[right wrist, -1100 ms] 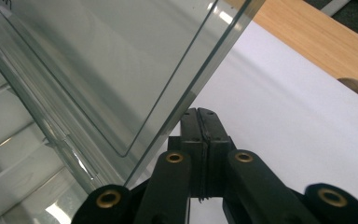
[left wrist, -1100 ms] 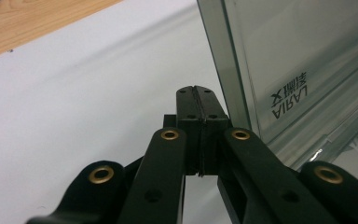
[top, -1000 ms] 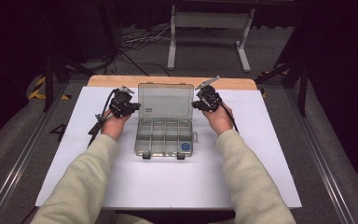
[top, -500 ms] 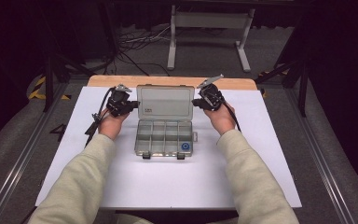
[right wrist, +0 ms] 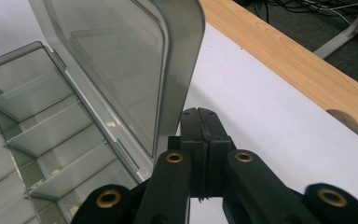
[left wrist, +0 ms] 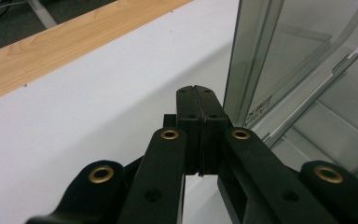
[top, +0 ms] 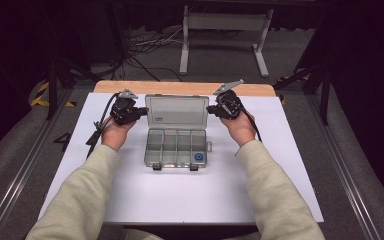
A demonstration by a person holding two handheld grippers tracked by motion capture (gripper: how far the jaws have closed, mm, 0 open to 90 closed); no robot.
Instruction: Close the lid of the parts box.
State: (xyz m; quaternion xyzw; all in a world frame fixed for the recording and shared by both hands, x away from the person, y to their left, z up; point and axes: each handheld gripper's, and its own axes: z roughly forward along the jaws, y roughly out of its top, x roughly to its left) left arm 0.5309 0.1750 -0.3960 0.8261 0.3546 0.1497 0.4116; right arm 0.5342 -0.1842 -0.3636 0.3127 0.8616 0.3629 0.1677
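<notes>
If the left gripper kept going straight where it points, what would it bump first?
Probably the white table sheet. The shut left gripper points just beside the box's raised lid, though depth is unclear.

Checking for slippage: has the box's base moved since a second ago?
No. The base sits at the same spot, equally far from the wooden table edge.
</notes>
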